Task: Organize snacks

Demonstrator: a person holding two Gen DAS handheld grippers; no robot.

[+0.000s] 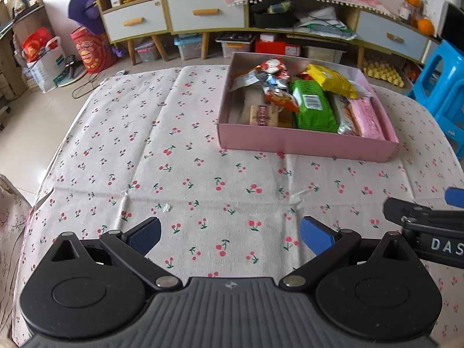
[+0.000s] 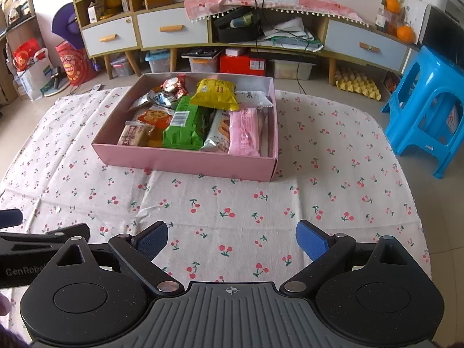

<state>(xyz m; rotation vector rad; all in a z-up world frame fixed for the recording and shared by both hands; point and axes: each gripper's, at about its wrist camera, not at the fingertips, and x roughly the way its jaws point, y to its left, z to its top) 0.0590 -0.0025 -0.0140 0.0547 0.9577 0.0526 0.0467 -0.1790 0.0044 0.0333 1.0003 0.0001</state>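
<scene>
Both grippers hover side by side over the cherry-print cloth point(image 2: 232, 203), jaws apart, nothing btwn them. Left gripper point(image 1: 230, 236) has the pink box point(image 1: 304, 145) ahead and to the right of its jaws; right gripper point(image 2: 232, 240) has it ahead, slightly left. Snack packs, incl. a green pack point(image 2: 185, 127) and yellow bag point(image 2: 216, 94), fill the box. Bare cloth lies btwn jaws and the box's near wall; blue stool point(image 2: 426, 110) stands off the cloth's far-right edge.

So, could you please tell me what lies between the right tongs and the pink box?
Only bare cherry-print tablecloth lies between the right tongs and the pink box, as the right wrist view shows.
</scene>
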